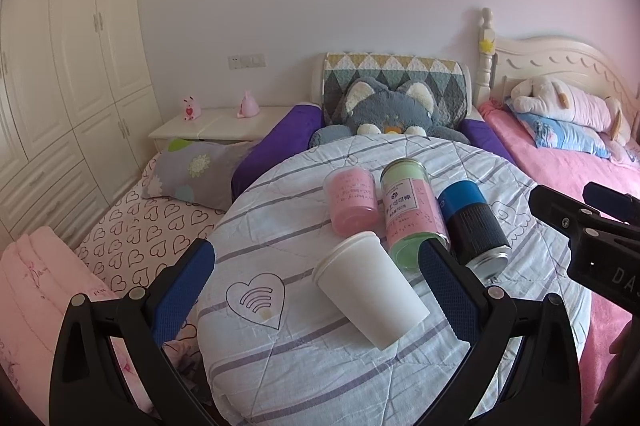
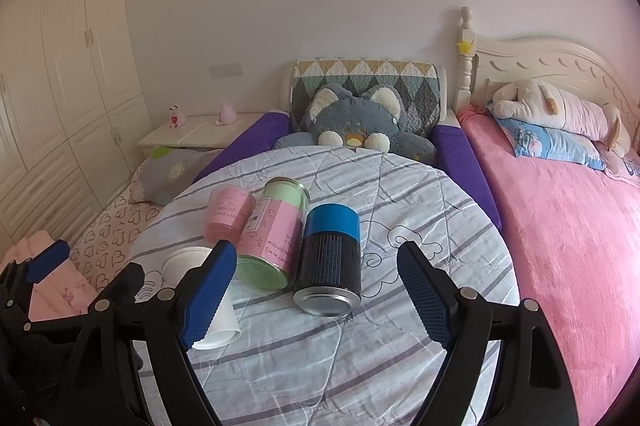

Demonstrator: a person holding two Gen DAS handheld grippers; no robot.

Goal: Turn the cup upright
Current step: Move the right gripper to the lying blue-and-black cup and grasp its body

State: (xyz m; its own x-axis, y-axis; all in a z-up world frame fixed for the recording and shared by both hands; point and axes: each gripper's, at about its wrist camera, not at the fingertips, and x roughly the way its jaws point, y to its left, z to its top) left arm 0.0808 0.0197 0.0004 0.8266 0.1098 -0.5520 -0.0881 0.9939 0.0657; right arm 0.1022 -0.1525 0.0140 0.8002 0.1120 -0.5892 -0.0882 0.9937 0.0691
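Observation:
A white paper cup [image 1: 370, 290] lies on its side on the striped round table [image 1: 280, 366], its mouth facing away to the left. My left gripper [image 1: 316, 290] is open, its blue-padded fingers on either side of the cup and a little short of it. In the right wrist view the cup [image 2: 188, 266] shows partly behind the left finger. My right gripper [image 2: 316, 294] is open and empty, its fingers flanking the blue and black can [image 2: 330, 266]. The right gripper also shows at the right edge of the left wrist view [image 1: 588, 230].
A pink jar [image 1: 352, 201], a green and pink labelled jar [image 1: 412, 214] and a blue and black can [image 1: 476, 226] lie side by side beyond the cup. A grey plush cat [image 1: 384, 113] sits behind the table. A pink bed [image 2: 568, 226] lies at right.

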